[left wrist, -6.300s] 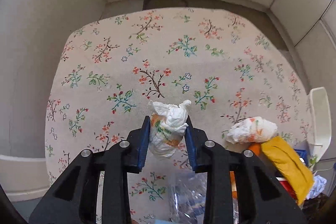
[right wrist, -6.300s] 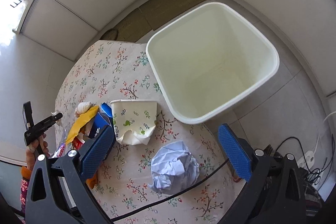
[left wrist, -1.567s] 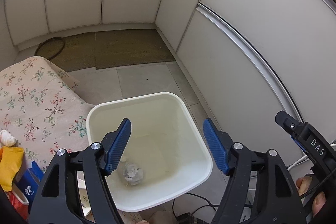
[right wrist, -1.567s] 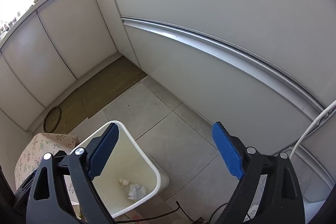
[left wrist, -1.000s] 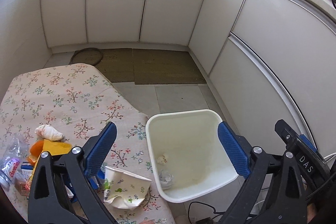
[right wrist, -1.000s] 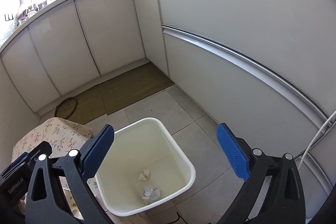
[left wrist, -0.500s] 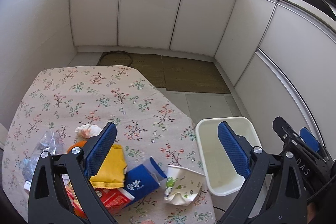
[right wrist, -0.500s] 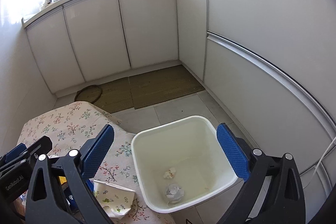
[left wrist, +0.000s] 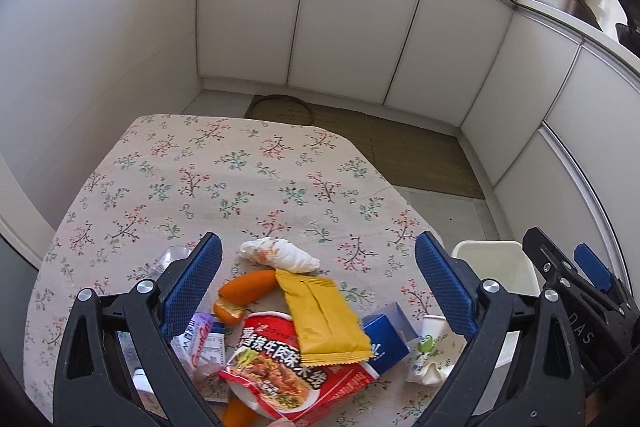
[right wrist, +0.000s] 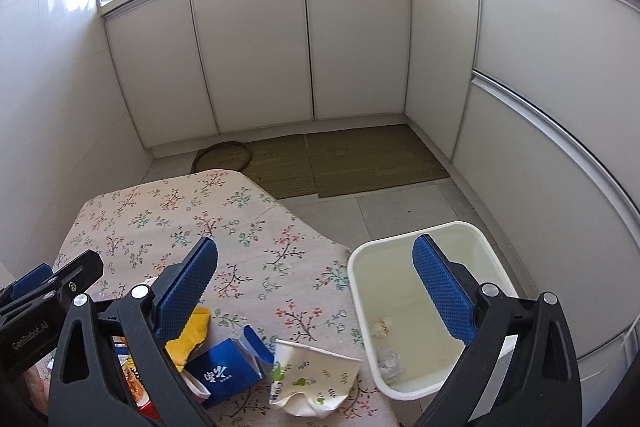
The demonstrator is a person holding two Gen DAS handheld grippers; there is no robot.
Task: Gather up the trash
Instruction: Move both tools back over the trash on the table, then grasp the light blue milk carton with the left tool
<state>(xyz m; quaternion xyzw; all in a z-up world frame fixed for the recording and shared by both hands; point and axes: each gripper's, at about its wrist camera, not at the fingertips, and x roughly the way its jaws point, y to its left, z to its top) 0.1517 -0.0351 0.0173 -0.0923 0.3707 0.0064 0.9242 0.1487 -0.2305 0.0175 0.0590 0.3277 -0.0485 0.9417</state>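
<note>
Left gripper (left wrist: pixel 316 283) spread wide, nothing between its pads, hovering above the trash pile on the desk (left wrist: pixel 224 179). Right gripper (right wrist: pixel 316 287) likewise spread and empty, held over the desk edge beside the bin (right wrist: pixel 486 243).

Progress, judged from how things lie now: early. Bin holds two items only, a small crumpled tissue (right wrist: pixel 382 327) and a grey paper ball (right wrist: pixel 389 359), both on its floor. Bin is otherwise bare.

Left to collect, all on the desk near the bin-side edge:
- crushed paper cup (right wrist: pixel 312 379), closest to the bin
- blue carton (right wrist: pixel 224 373), touching the cup on the side away from the bin
- yellow packet (left wrist: pixel 324 315), lying partly over the carton and over a red noodle wrapper (left wrist: pixel 288 367)
- orange peel (left wrist: pixel 244 293), touching the yellow packet, farther from the bin
- wadded napkin (left wrist: pixel 280 253), just beyond the peel
- clear plastic wrapper (left wrist: pixel 196 343), farthest from the bin, partly hidden by the left gripper

Estimate: two pieces done, at least six remaining.

Surface: desk covered with a cream floral cloth; the half far from the bin carries nothing. Bin is white plastic, standing on the floor just beside the desk edge.

Room: small kitchen corner, white cabinets (right wrist: pixel 256 51) on two walls, grey tile floor, woven mat (right wrist: pixel 360 159) beyond the bin, cluttered countertop under a bright window.
</note>
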